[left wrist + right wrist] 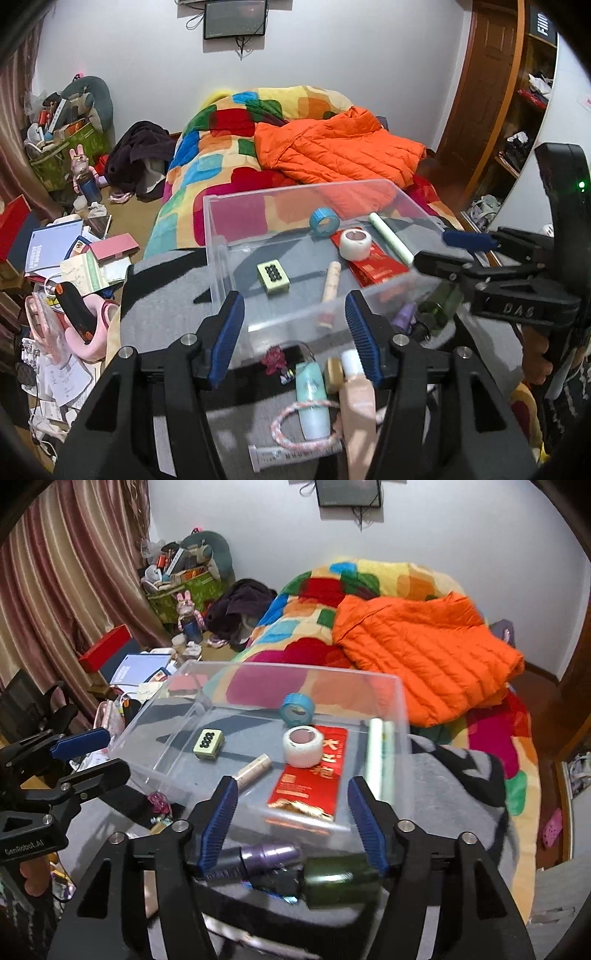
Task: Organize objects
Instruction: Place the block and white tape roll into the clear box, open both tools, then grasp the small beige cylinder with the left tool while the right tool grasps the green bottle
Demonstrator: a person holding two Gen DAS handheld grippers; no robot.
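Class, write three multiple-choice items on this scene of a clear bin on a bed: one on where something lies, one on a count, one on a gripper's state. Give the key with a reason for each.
1. Where does the white tape roll lie?
A. on the red packet in the clear bin
B. on the orange jacket
C. on the floor by the curtain

2. How many tape rolls are in the bin?
A. one
B. two
C. four

3. How does the right gripper stand?
A. shut on the blue roll
B. shut on the bin's rim
C. open, holding nothing

Key: 1 A, the white roll sits on the packet's upper end inside the bin. 2 B, the white roll and the blue tape roll are the only two. 3 C, its pads stand apart with nothing pressed between them.
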